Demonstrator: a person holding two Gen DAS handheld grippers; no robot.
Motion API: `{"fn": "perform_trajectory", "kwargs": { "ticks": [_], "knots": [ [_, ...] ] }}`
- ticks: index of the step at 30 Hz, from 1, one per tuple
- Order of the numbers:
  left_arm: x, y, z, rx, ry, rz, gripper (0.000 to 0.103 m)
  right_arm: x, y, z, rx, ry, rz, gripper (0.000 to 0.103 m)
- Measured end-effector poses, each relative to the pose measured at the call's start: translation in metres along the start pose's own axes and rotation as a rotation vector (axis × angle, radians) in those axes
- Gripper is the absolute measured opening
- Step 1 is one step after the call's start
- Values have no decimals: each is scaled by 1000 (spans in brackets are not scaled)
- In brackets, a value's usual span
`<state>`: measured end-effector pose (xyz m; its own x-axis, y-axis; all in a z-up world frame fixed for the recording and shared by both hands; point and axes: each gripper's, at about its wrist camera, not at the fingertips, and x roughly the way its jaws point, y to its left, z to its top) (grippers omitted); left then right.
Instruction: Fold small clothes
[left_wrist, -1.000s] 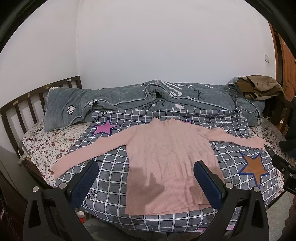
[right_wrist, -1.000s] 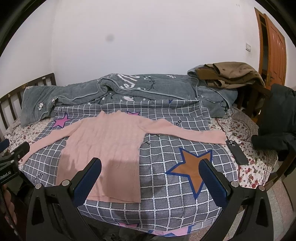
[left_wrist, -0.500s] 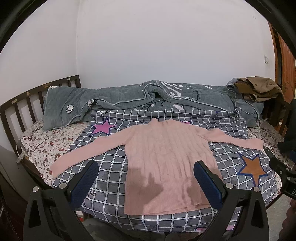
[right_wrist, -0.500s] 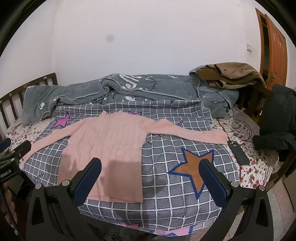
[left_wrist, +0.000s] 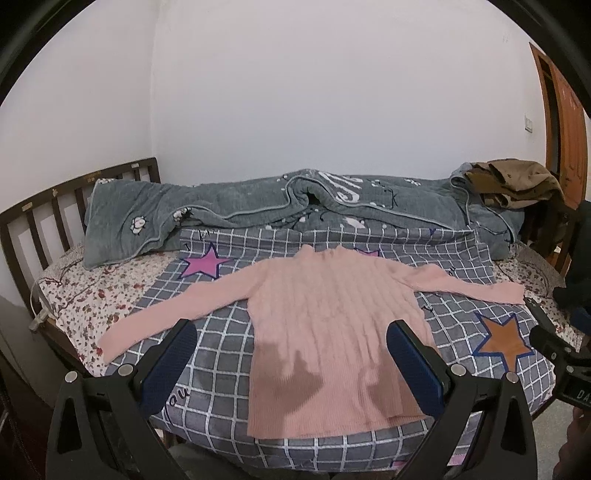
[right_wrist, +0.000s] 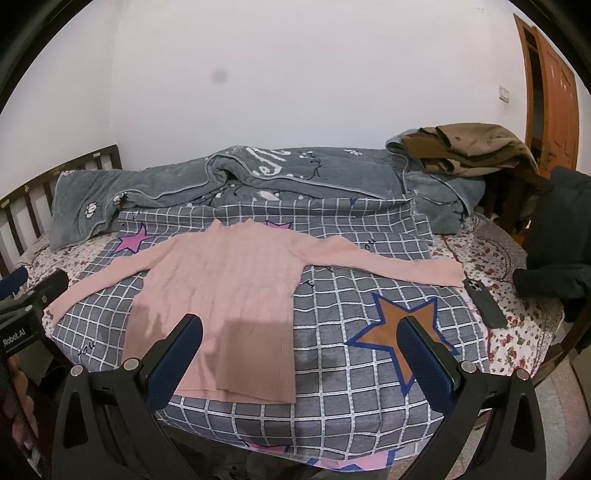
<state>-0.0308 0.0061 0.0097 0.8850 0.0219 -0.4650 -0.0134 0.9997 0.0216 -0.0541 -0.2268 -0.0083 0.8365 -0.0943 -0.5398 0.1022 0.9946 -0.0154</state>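
Above the bed's edge (left_wrist: 332, 446), both grippers (left_wrist: 291, 354) (right_wrist: 299, 350) agape, empty, pink sweater (left_wrist: 332, 332) flat below

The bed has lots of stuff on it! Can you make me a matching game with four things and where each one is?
Things:
1. pink sweater
2. grey blanket
3. brown clothes
4. black phone

Places:
a. bunched along the wall side of the bed
b. piled on the blanket's right end
c. spread flat on the checked quilt, sleeves out
d. on the flowery sheet, just past the sweater's right cuff

Pairs: 1-c, 2-a, 3-b, 4-d
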Motion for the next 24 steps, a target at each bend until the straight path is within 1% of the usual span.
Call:
{"fn": "perform_trajectory", "kwargs": {
  "ticks": [4, 9, 11, 13, 17, 19, 20, 22, 24],
  "knots": [
    [12, 10, -2, -28, 1, -25, 103, 11, 4, -3, 1, -1, 18, 103],
    [48, 40, -16, -96, 49, -26, 103, 37, 17, -12, -35, 25, 11, 103],
    [67, 56, -24, -123, 78, -9, 103, 48, 22, -17, -38, 21, 8, 103],
    [91, 80, -35, -174, 113, 2, 103, 62, 28, -22, -41, 21, 19, 103],
    [130, 124, -56, -272, 173, -5, 103, 90, 39, -32, -37, 37, 43, 103],
    [151, 146, -69, -311, 208, 9, 102, 103, 46, -37, -46, 40, 36, 103],
    [162, 159, -76, -335, 228, 31, 102, 110, 51, -40, -51, 47, 34, 103],
    [179, 185, -89, -385, 252, 50, 101, 122, 57, -43, -57, 77, 38, 103],
    [189, 206, -99, -442, 260, 44, 100, 130, 63, -44, -56, 90, 51, 102]
  ]
}}
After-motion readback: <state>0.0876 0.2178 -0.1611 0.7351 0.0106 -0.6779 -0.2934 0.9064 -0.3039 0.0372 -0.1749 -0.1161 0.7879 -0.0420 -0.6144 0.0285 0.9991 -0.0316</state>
